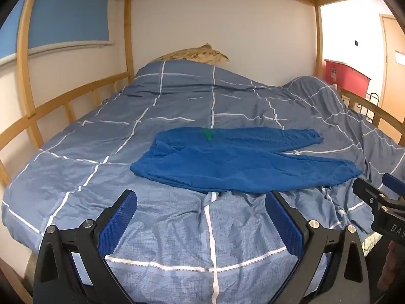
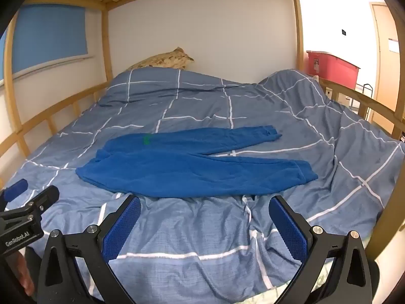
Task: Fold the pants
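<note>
Blue fleece pants (image 1: 235, 162) lie flat on the bed's blue checked duvet (image 1: 152, 111), waistband to the left, two legs stretching right, a small green tag on the far side. They also show in the right wrist view (image 2: 192, 167). My left gripper (image 1: 202, 197) is open and empty, hovering just short of the pants' near edge. My right gripper (image 2: 205, 202) is open and empty, likewise just before the near edge. The right gripper shows at the left view's right edge (image 1: 379, 197); the left gripper shows at the right view's left edge (image 2: 27, 202).
The bed sits under a wooden bunk frame with side rails (image 1: 63, 101) left and right (image 2: 367, 98). A patterned pillow (image 1: 195, 54) lies at the far wall. The duvet bunches up at the far right (image 2: 291, 83). A red bin (image 2: 329, 68) stands beyond.
</note>
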Action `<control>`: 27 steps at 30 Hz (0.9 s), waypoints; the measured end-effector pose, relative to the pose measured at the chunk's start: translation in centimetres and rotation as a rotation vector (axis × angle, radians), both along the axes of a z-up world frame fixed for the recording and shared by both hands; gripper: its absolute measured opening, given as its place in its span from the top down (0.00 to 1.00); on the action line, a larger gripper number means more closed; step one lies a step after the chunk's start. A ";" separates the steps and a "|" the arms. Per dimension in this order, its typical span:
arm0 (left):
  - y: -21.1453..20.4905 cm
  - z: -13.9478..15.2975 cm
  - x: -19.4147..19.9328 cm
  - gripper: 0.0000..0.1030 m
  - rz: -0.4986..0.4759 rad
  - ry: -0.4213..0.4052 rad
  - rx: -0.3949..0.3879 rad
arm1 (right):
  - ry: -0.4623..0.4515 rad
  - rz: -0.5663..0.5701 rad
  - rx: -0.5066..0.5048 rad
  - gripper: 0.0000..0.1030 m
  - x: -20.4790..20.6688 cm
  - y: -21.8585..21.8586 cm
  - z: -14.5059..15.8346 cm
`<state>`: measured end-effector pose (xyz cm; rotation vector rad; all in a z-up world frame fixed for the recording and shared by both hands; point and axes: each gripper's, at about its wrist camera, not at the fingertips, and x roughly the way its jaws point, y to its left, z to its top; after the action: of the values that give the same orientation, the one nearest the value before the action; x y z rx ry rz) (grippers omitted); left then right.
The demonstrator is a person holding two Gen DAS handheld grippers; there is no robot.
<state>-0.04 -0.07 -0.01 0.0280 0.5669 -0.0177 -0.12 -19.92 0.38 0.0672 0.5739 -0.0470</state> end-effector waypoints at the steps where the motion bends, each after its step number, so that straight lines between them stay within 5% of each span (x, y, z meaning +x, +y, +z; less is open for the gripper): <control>1: -0.1 0.0 0.0 0.00 0.001 -0.004 0.011 | 0.000 0.001 -0.001 0.00 0.0 0.0 0.0; 27: -0.1 1.2 -0.5 0.00 -0.003 -0.039 -0.011 | -0.015 0.009 -0.002 0.00 -0.2 0.1 0.4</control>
<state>-0.51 -0.19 1.16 0.0187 0.5282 -0.0227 -0.30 -19.80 0.76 0.0625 0.5590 -0.0382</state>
